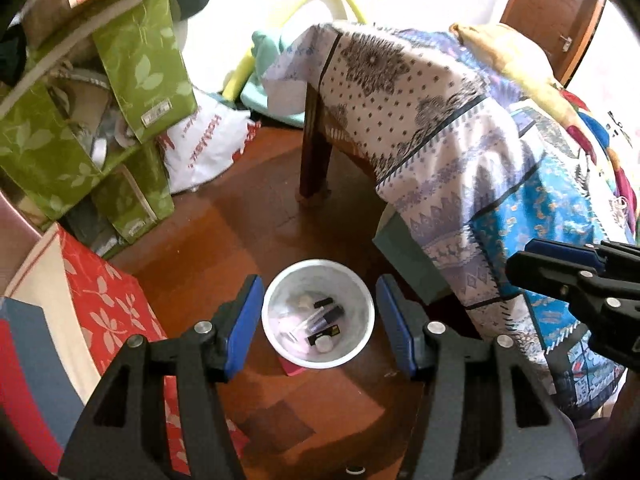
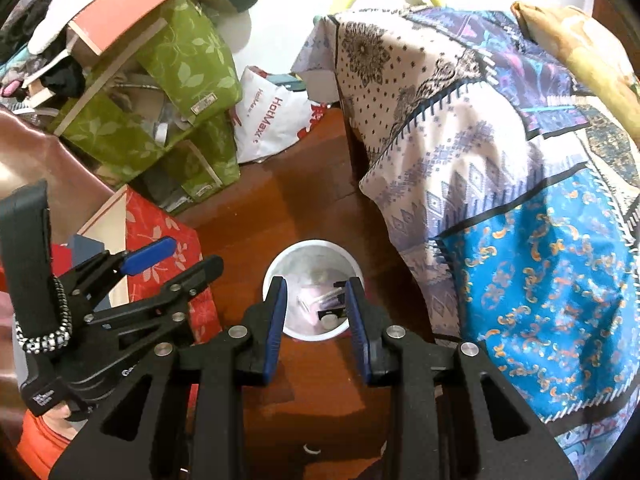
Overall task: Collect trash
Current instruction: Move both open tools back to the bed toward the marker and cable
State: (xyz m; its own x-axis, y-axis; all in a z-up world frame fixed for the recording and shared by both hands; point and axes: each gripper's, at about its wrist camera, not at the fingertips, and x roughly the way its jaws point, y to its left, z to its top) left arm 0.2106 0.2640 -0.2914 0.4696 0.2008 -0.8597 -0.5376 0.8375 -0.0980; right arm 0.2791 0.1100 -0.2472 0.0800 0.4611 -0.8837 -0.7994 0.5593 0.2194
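Note:
A small white bin (image 1: 320, 263) stands on the wooden floor, with several bits of trash (image 1: 324, 320) inside: black tubes, clear pieces and a white cap. My left gripper (image 1: 319, 320) hangs above it, open, its blue pads framing the bin with nothing between them. My right gripper (image 1: 520, 260) enters from the right edge, over the bed's hanging sheet. In the right wrist view the right gripper (image 2: 318, 316) also hovers over the bin (image 2: 312, 243), jaws narrowly apart and empty. The left gripper (image 2: 180, 260) shows at the left, open.
A bed with a patterned sheet (image 1: 460, 152) fills the right side, its dark wooden leg (image 1: 316, 148) behind the bin. Green fabric boxes (image 1: 136, 64) are stacked at the left, with a red leaf-print box (image 1: 108, 292) close by. A white plastic bag (image 2: 272, 120) lies at the back.

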